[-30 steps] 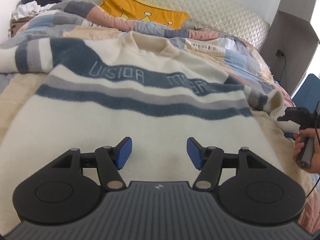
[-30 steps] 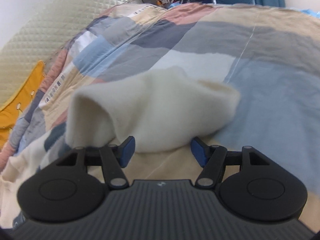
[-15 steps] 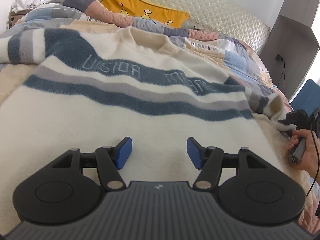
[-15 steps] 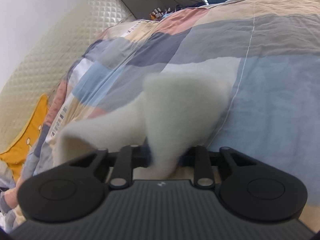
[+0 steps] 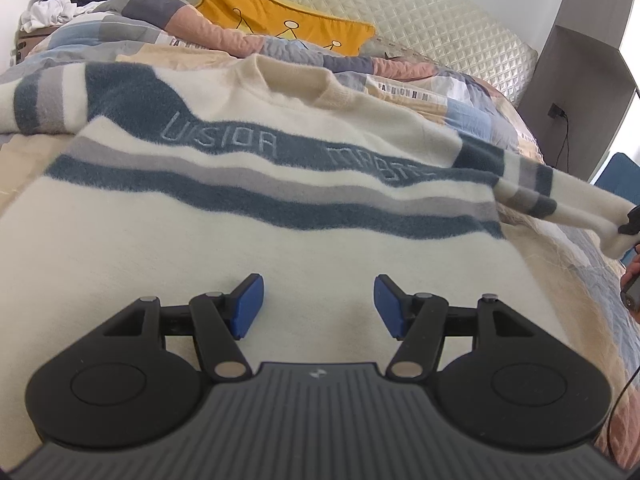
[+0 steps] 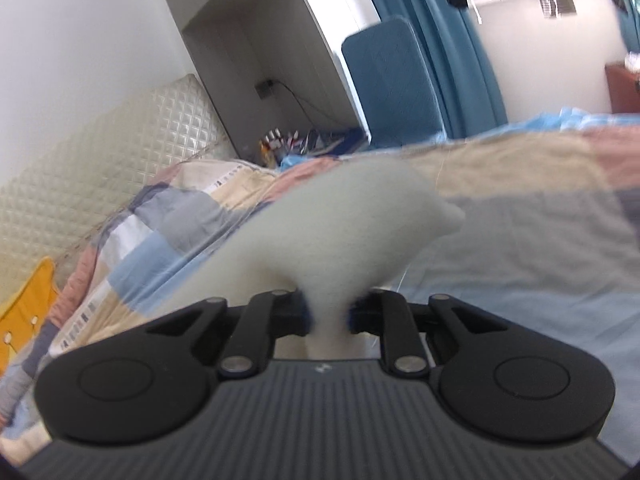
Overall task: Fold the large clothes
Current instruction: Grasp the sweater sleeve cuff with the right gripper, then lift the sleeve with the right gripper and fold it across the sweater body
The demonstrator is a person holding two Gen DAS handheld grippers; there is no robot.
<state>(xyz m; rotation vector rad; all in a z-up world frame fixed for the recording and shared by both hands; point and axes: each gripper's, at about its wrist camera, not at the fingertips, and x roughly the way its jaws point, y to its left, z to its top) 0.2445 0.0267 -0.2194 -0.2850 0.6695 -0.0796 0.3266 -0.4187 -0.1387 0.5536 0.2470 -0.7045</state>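
Observation:
A cream sweater (image 5: 224, 216) with blue and grey stripes lies face up on the bed, collar toward the headboard. My left gripper (image 5: 319, 305) hovers over its lower body, blue pads wide apart, nothing between them. The sweater's right sleeve (image 5: 560, 196) is stretched out and lifted off the quilt toward the right edge of the left wrist view. In the right wrist view the sleeve cuff (image 6: 352, 232) bulges out in front of my right gripper (image 6: 328, 316), whose jaws are closing and pinch the cream cloth. The right gripper (image 5: 630, 224) shows at the far right.
A patchwork quilt (image 6: 540, 248) covers the bed. A yellow cushion (image 5: 280, 16) leans on the quilted headboard (image 5: 440, 28). Piled clothes (image 5: 60, 4) sit at the far left. A grey cabinet (image 5: 580, 60), a blue chair (image 6: 388, 88) and a hand (image 5: 632, 272) are on the right.
My right gripper closed on the sleeve cuff, then rose and tilted up, pulling the sleeve straight and off the quilt. The left gripper stayed open over the sweater's body.

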